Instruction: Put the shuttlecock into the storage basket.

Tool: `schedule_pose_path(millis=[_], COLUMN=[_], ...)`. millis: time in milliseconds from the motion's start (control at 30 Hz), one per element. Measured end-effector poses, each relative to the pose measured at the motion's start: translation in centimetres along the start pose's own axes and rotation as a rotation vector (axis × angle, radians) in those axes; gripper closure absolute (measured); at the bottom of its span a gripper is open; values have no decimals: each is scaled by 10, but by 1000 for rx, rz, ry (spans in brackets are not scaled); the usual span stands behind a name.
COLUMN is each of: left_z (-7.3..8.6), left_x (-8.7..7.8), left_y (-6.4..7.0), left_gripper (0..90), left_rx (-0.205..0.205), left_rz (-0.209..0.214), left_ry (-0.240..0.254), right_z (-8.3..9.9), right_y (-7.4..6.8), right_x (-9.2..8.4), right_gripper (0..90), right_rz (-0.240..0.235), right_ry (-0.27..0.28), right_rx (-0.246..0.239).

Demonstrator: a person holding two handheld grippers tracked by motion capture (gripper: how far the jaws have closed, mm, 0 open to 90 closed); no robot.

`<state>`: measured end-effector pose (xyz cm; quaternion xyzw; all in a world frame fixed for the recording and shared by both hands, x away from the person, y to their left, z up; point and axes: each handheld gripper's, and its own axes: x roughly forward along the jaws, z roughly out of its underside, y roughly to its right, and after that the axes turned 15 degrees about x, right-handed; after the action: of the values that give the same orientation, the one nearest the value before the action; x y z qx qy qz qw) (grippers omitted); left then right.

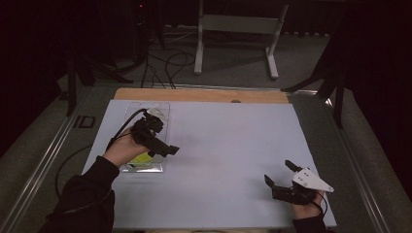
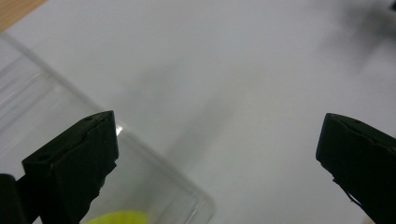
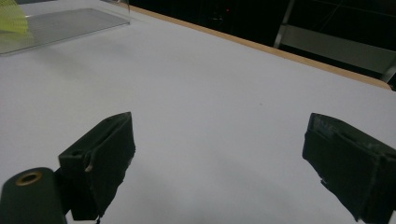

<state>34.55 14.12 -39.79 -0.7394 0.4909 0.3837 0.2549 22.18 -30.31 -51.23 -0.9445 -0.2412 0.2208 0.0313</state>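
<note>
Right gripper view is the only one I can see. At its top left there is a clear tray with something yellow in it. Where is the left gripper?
Observer: In the high view the left gripper is above the right edge of the clear tray, on the left side of the table.
Operator: Is it open or shut?
Observer: Open. The left gripper view shows its jaws wide apart with nothing between them.
Operator: And where in the tray is the yellow thing?
Observer: The yellow thing lies at the near end of the tray, beside the person's left hand.
</note>
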Motion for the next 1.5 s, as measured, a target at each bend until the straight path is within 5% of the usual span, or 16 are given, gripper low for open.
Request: schedule_pose_path(millis=[767,1200,1500], left_z=[-27,-18,-3], left_x=[50,76,86], left_y=[42,67,78], left_gripper=[0,0,0], left_rx=[143,191,186], left_rz=[153,197,228], left_ry=[74,57,77], right_z=[0,0,0], right_y=[0,0,0], right_x=[1,1,1], right_gripper=[93,93,93], right_rz=[-7,-9,-8], right_ry=[-5,-6,-8], right_rx=[0,-5,-6])
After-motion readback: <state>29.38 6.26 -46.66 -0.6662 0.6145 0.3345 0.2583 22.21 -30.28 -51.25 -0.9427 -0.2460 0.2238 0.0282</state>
